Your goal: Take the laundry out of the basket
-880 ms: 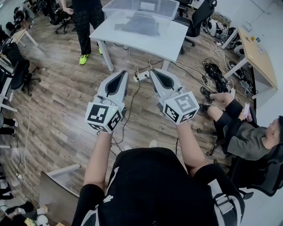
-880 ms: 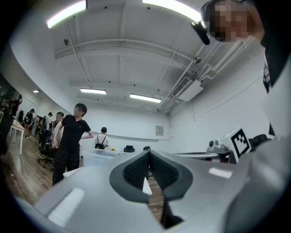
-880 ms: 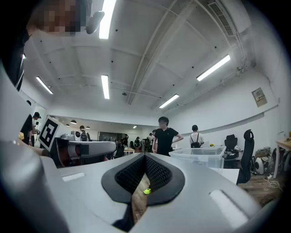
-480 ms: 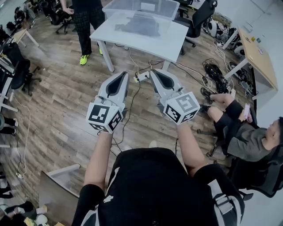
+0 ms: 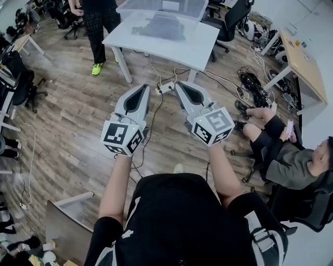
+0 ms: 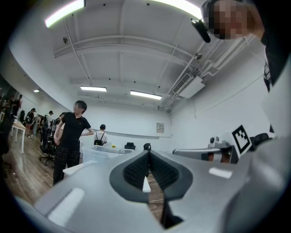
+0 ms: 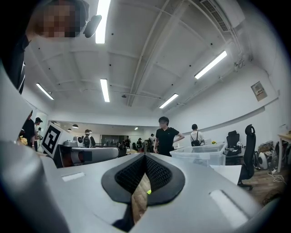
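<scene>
Grippers clenched and empty, left gripper (image 5: 141, 89) beside right gripper (image 5: 180, 85), point toward far white table (image 5: 195, 49) holding clear basket (image 5: 200, 8) of grey laundry (image 5: 160, 28)

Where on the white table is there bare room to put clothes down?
The near strip of the table, between the clear bin and the front edge, is bare. The far part is filled by the clear bin with dark cloth in it. The floor to the right is crowded with cables.

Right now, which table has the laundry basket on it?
The white table straight ahead: the clear basket with grey laundry sits on it. The wood-topped table at the right has none.
</scene>
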Demonstrator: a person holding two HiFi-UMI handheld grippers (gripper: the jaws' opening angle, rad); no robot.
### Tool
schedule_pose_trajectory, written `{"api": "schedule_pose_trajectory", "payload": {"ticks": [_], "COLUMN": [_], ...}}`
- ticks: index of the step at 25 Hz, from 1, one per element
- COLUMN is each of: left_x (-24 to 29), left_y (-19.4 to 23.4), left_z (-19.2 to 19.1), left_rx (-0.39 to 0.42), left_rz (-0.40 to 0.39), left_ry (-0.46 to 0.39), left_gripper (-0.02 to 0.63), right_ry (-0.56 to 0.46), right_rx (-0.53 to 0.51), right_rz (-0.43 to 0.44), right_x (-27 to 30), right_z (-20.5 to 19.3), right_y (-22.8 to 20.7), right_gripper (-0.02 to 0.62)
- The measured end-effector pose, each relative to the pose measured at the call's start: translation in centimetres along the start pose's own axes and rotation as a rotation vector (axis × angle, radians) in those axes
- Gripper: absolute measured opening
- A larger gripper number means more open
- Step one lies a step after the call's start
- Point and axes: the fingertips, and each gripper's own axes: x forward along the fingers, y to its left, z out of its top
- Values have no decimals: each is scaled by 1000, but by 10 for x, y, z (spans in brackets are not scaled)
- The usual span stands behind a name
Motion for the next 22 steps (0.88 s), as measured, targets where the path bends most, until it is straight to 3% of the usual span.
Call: {"api": "schedule_pose_trajectory", "payload": {"ticks": [22], "left_x": [45], "left_y": [-78], "left_z": [-26], "left_rx": [26], "left_rz": [25], "left_ry": [43], "left_gripper": [8], "right_ry": [4], "right_rx": [8], "right_rz": [37], "right_x": [-62], "right_z": [-9], "right_y": [-65], "right_gripper": [0]}}
